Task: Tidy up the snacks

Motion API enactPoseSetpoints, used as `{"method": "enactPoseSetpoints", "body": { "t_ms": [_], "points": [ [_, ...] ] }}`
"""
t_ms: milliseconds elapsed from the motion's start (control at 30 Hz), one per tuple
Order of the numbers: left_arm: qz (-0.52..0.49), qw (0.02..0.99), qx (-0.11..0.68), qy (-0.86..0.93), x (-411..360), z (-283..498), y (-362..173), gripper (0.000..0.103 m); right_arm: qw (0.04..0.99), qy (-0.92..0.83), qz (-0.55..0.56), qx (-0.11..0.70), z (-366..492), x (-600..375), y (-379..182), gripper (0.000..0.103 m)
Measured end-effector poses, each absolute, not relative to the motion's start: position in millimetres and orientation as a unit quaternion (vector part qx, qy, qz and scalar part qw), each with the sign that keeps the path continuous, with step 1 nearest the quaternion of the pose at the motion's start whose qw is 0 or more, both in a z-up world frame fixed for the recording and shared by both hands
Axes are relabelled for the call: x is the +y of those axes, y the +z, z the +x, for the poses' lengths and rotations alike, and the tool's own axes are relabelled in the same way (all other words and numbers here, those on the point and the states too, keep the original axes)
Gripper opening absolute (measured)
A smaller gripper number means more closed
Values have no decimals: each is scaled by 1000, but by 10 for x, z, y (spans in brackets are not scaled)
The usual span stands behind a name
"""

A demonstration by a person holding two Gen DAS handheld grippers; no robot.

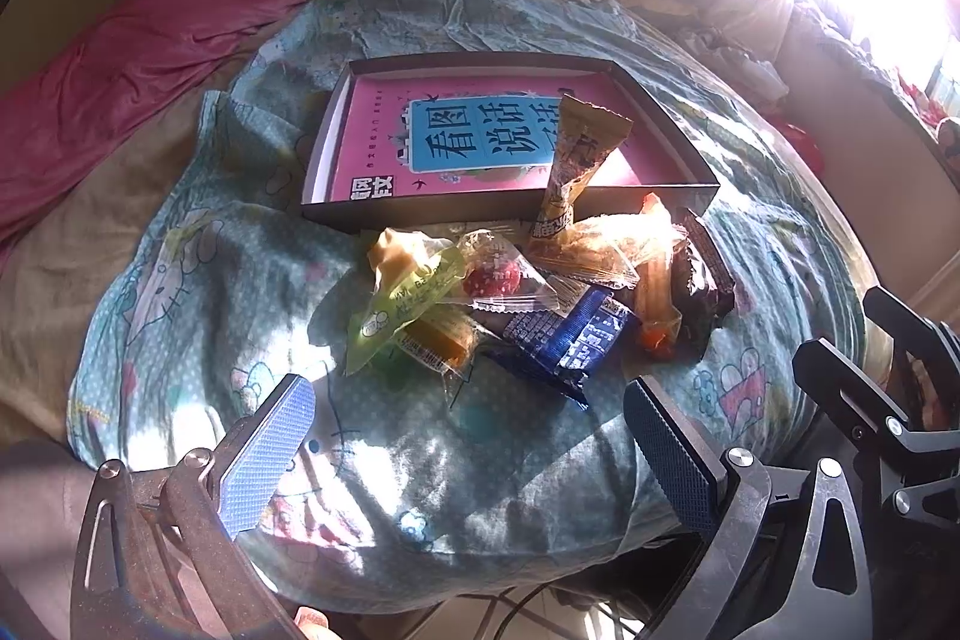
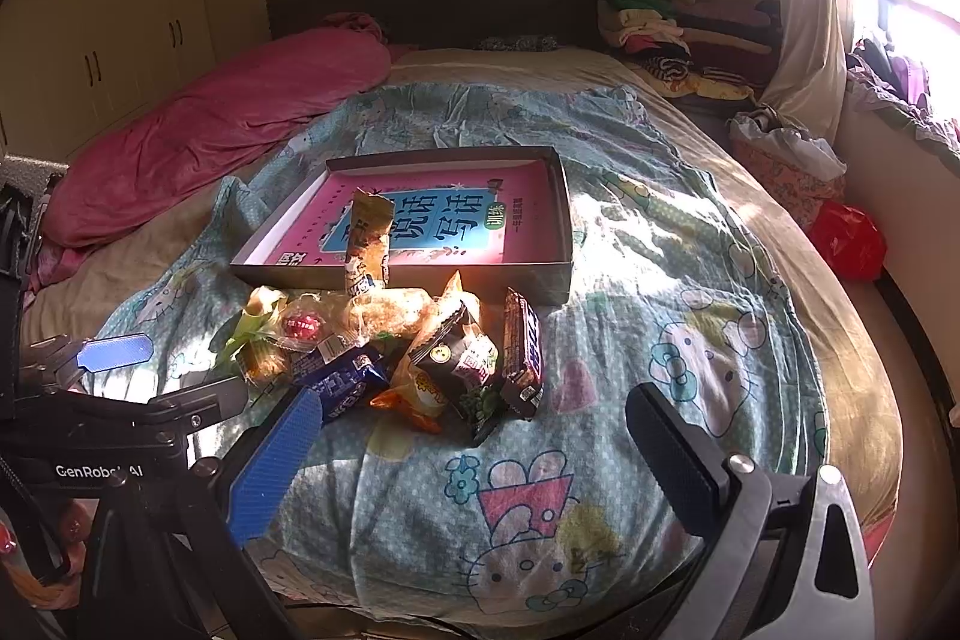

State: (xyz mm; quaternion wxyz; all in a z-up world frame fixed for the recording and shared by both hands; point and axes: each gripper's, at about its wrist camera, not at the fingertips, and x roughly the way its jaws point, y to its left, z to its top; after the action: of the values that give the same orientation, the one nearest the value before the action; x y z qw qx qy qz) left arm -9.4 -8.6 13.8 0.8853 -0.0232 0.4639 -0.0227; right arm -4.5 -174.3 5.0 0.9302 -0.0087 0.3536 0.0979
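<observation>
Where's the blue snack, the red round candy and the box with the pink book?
Blue snack packet [image 1: 567, 340], left wrist view, middle of its wrapper.
Red round candy [image 1: 495, 277], left wrist view, on the red sweet inside its clear wrapper.
Box [image 2: 414, 278], right wrist view, near wall.

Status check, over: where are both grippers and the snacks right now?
Left gripper open, empty; right gripper open, empty. Snack pile on quilt, outside box; one tan packet leans over its rim.

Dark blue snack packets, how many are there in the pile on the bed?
1: the dark blue packet lies at the pile's near edge, in front of the box. More may be hidden underneath.
</observation>
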Motion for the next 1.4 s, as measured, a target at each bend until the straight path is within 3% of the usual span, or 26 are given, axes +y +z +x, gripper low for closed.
{"method": "enactPoseSetpoints", "body": {
  "t_ms": [1400],
  "points": [
    [-23, 886, 462, -31, -140, -118, 111, 103, 929, 102, -8, 354, -27, -1730, 25, 103]
  ]
}}
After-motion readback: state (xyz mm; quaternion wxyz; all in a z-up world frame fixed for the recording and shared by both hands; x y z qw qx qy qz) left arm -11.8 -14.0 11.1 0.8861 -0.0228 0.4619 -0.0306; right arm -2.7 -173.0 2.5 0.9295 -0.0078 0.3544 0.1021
